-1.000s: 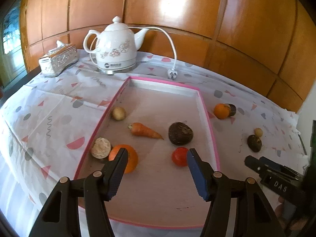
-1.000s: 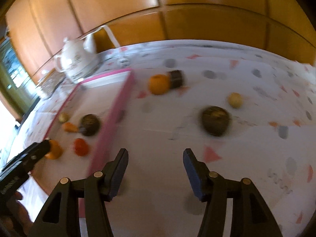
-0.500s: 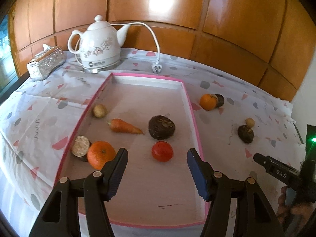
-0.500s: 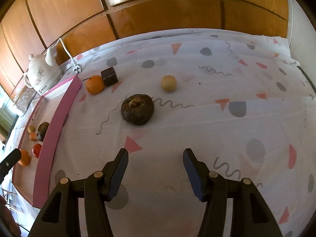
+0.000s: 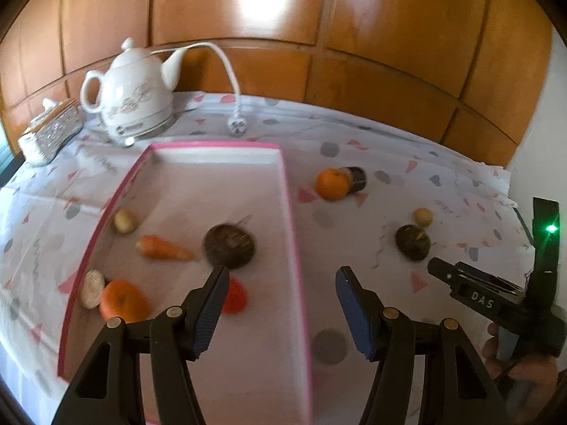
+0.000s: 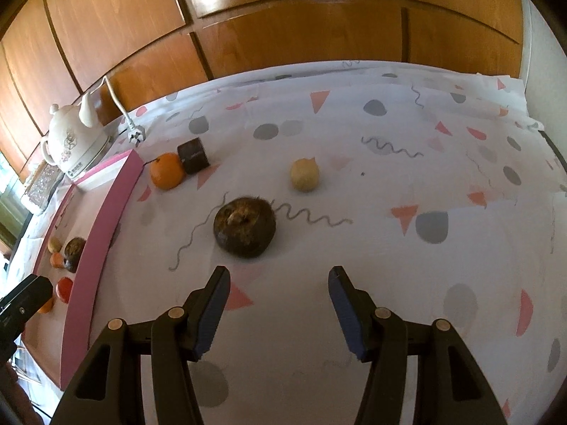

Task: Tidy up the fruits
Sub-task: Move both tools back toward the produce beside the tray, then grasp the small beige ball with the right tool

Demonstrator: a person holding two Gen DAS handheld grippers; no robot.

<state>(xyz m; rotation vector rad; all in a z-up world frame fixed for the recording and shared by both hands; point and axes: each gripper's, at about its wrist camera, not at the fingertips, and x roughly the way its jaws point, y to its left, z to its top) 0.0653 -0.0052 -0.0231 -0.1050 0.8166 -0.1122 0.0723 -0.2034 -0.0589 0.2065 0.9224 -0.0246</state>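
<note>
Left hand-held gripper (image 5: 280, 295) hangs open and empty over the pink-rimmed tray (image 5: 290, 212), the tray's right rim running between its jaws. In the tray: a carrot (image 5: 163, 248) at nine o'clock of a dark round fruit (image 5: 229, 246), a tomato (image 5: 235, 295) by the left fingertip. Right hand-held gripper (image 6: 278, 295) is open too, nothing gripped, a brown fruit (image 6: 244, 226) on the counter (image 6: 389, 265) at eleven o'clock, near its fingertips; an orange (image 6: 167, 171) sits just beside the tray.

Home dining spot: teapot-style kettle (image 5: 133, 94), patterned tablecloth (image 6: 389, 134), wood panelling (image 5: 372, 28).
</note>
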